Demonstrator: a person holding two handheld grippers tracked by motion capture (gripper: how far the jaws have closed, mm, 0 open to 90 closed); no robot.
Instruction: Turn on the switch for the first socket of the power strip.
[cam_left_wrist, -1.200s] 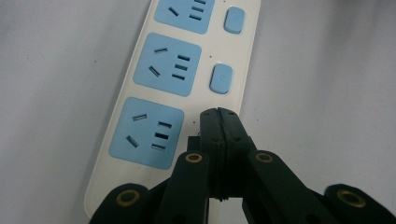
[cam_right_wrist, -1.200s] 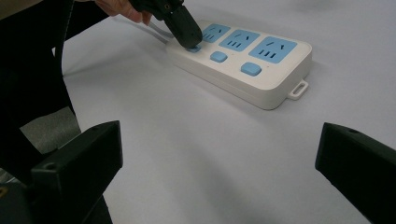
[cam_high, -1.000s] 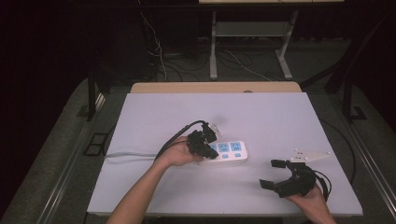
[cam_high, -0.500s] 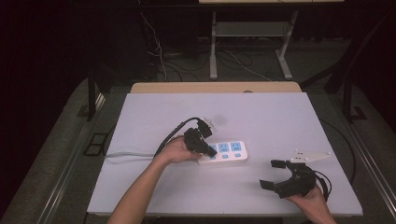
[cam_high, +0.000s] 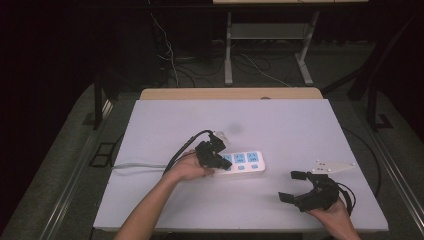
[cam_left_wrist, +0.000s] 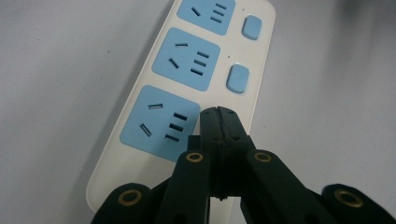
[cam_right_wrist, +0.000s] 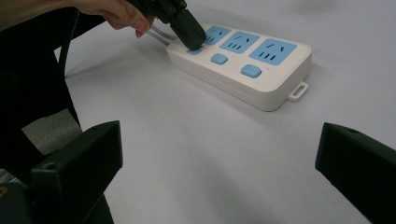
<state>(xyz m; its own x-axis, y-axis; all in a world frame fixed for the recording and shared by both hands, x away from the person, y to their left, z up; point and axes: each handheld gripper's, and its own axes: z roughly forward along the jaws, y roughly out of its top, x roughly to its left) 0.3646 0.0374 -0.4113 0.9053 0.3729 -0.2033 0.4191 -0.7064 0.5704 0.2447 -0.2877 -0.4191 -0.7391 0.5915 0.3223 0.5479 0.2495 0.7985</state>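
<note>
From the high view I see the power strip (cam_high: 239, 163) lying flat near the middle of the white table (cam_high: 280, 125), its grey cord (cam_high: 135, 166) running off toward the table's left edge. My left gripper (cam_high: 220, 163) sits on the cord end of the strip, held by my left hand (cam_high: 187, 170), with its jaws pressed together. My right gripper (cam_high: 295, 186) rests well to the right of the strip, nearer the table's front edge, its jaws spread wide apart with nothing between them; a small white plate (cam_high: 334, 166) lies on the table just behind it. In the left gripper view, my left gripper (cam_left_wrist: 218, 122) has both jaws closed flat against each other, and their joined tip comes down on the strip beside the nearest blue socket (cam_left_wrist: 161, 122), in line with the two blue buttons (cam_left_wrist: 237, 78) farther along; whether it covers a third button I cannot tell. In the right gripper view, the strip (cam_right_wrist: 243, 65) lies ahead between the two open jaws of my right gripper (cam_right_wrist: 219, 158) and well apart from them. There my left gripper (cam_right_wrist: 189, 35) touches the strip at the blue button (cam_right_wrist: 195, 51) nearest the cord end.
</note>
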